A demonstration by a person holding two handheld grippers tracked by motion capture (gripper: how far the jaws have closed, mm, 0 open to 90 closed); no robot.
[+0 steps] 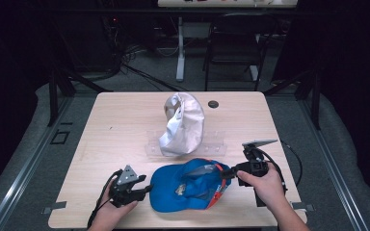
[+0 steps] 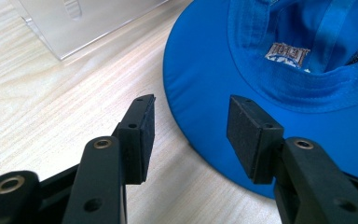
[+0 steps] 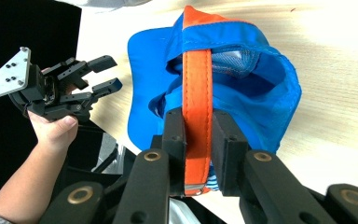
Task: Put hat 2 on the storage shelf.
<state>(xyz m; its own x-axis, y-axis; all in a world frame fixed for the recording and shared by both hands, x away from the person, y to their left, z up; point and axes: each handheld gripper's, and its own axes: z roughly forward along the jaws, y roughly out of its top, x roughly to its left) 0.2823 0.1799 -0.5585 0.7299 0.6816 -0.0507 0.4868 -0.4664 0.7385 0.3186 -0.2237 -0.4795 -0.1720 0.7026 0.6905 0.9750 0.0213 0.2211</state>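
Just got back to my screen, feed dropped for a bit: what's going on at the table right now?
A person is working on a blue cap lying upside down at the near edge of the table. The right gripper is clamped on the cap's orange back strap. The left gripper is open at the brim, pads not touching it. A white cap sits on a clear stand farther back.

A: The blue cap (image 1: 188, 185) is matt woven cloth, with an orange fabric strap (image 3: 196, 88) and mesh lining.

B: And the table (image 1: 120, 125)?

A: Pale wood-grain laminate, smooth. The stand (image 2: 74, 23) on it is clear glossy plastic; the white cap (image 1: 183, 125) is soft cloth.
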